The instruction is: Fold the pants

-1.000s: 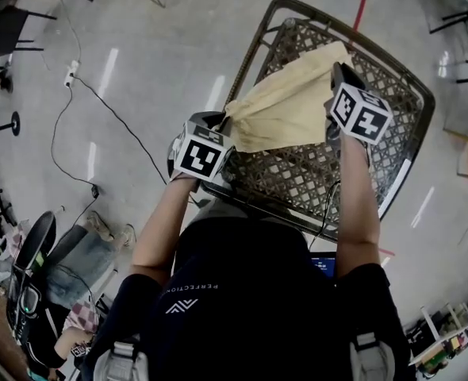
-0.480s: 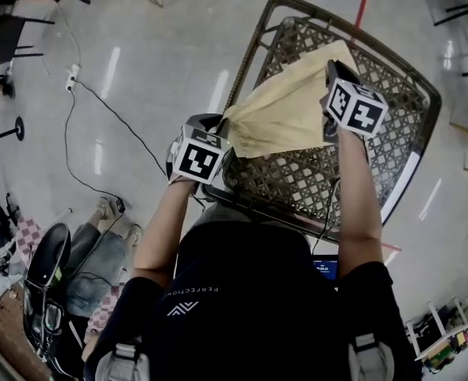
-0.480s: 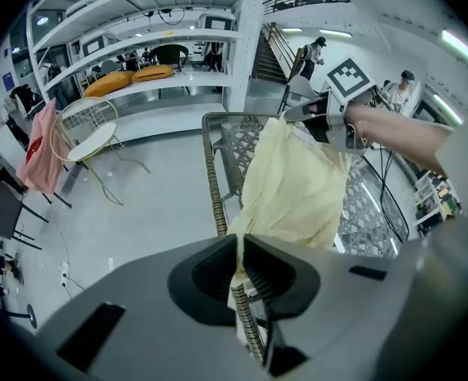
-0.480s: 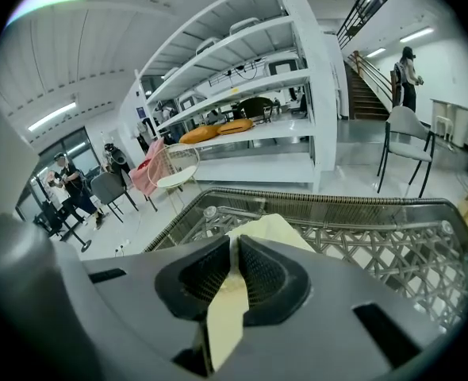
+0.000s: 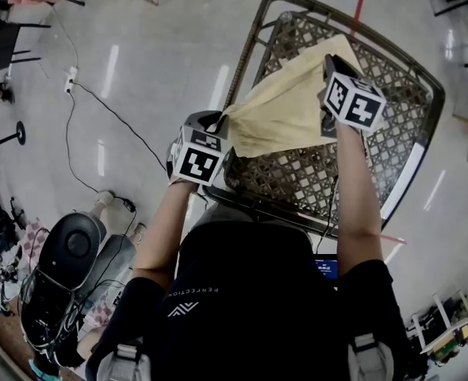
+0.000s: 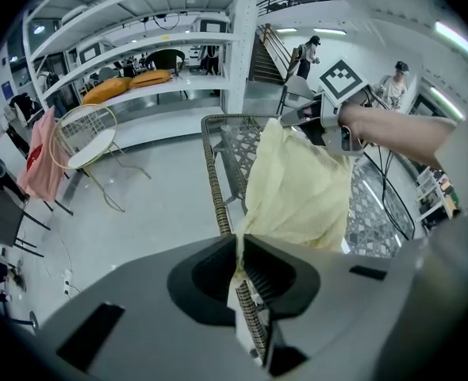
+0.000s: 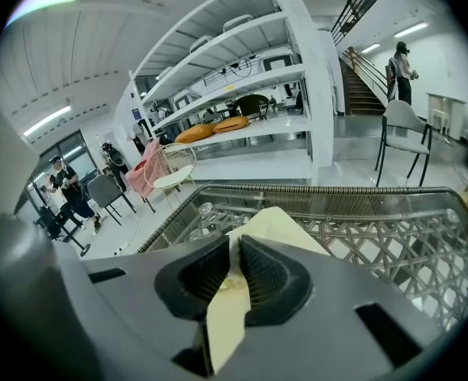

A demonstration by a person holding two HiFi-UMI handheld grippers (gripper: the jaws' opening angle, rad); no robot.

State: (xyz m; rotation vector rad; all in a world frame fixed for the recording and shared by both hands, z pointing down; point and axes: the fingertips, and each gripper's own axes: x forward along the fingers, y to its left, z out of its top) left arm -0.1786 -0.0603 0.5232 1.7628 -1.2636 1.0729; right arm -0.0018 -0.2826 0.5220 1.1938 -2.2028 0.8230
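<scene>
I take this as the middle of a fold: the pants [image 5: 285,105] hang in the air between my two hands, above the lattice-topped desk [image 5: 297,177], rather than lying flat on it. My left hand-held gripper [image 6: 239,270] is pressed together on a bunched corner of the cloth by the desk's near left rim. My right hand-held gripper [image 7: 235,270] pinches a flatter edge farther out over the top. The next move, I reckon, is to lower both ends evenly, lay the cloth smooth on the lattice and carry one edge over to meet the other, holding the tension so nothing slips or creases. The pants are pale yellow, thin and soft; they gather into pleats at my left pinch and spread into a broad sagging sheet toward my right.
</scene>
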